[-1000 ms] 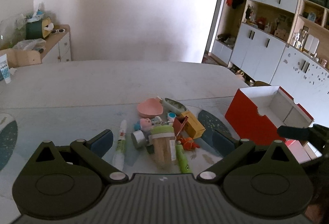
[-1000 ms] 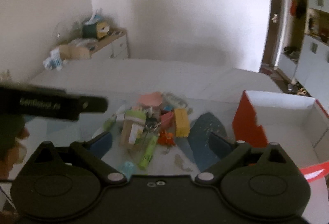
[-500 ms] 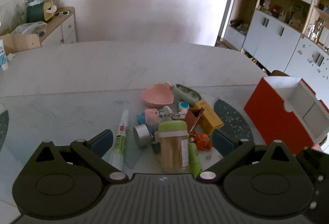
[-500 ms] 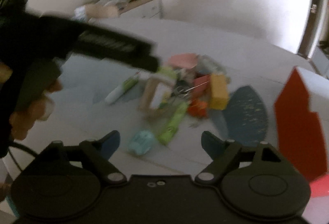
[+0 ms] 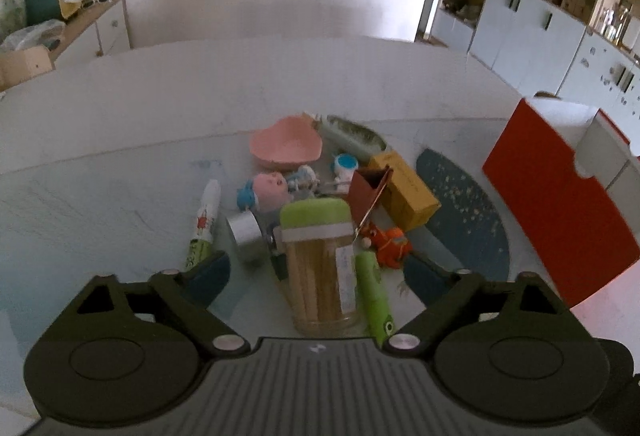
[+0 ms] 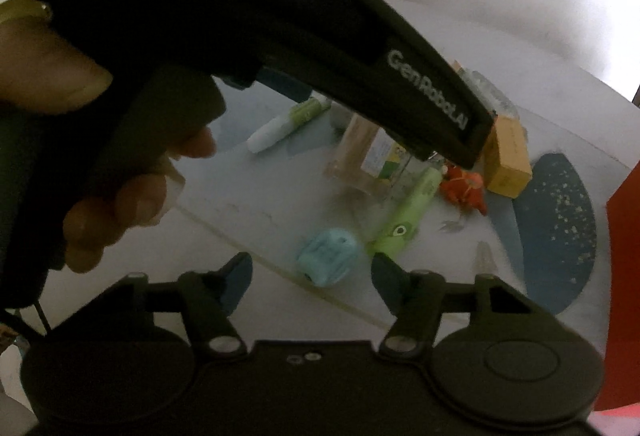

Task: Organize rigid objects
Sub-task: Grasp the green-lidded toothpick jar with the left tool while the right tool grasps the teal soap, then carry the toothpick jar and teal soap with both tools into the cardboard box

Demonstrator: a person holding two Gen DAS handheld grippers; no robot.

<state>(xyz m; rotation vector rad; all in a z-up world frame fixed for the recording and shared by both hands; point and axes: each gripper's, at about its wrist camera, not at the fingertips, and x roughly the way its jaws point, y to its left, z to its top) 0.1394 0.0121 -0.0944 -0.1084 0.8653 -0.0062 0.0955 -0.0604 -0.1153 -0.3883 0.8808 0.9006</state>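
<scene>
- Left gripper (image 5: 316, 272): fingers spread wide, holding nothing, over the toothpick jar (image 5: 320, 264) lying in the clutter on the desk (image 5: 120, 196).
- Right gripper (image 6: 312, 276): fingers apart, empty, blue toy (image 6: 328, 256) between them.
- Red box (image 5: 560, 212): right of the pile.

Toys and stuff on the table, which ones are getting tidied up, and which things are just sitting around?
For the tidying:
pink dish
toothpick jar
yellow box
orange toy
green pen
blue toy
red box

Just sitting around:
tissue box
sunglasses
wall cabinets
</scene>
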